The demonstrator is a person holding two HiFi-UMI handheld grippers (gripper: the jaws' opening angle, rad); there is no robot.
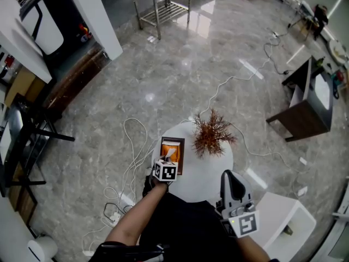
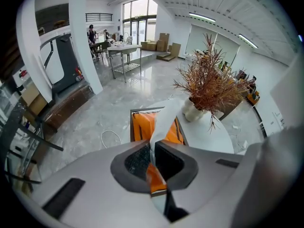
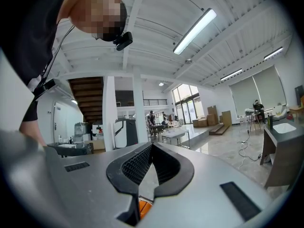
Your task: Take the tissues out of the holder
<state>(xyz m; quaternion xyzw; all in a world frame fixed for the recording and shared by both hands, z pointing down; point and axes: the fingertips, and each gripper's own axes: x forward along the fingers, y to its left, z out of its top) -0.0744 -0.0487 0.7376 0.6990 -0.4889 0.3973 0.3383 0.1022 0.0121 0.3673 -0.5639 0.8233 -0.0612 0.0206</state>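
Round white table (image 1: pixel 203 174), marble floor all around, cables trailing off it. Dried plant in a white vase (image 1: pixel 211 136) stands mid-table. Tissue holder (image 2: pixel 141 123), dark frame with an orange inside, lies on the table's left part close to the rim, just beside the plant.

Left gripper (image 2: pixel 153 150) hovers just over the holder, jaws clamped on a white tissue (image 2: pixel 165 120); the sheet runs from the pinch down into the holder. Right gripper (image 3: pixel 152 148) is held up near my body, well away from the table, jaws together on nothing.

Risks, my judgement:
- Nothing braces the holder, so if the sheet drags against the stack the holder may lift or slide toward the rim.
- The pinch is narrow, so a sideways or jerked pull could tear the sheet.
- A wide upward sweep could clip the plant's twigs.
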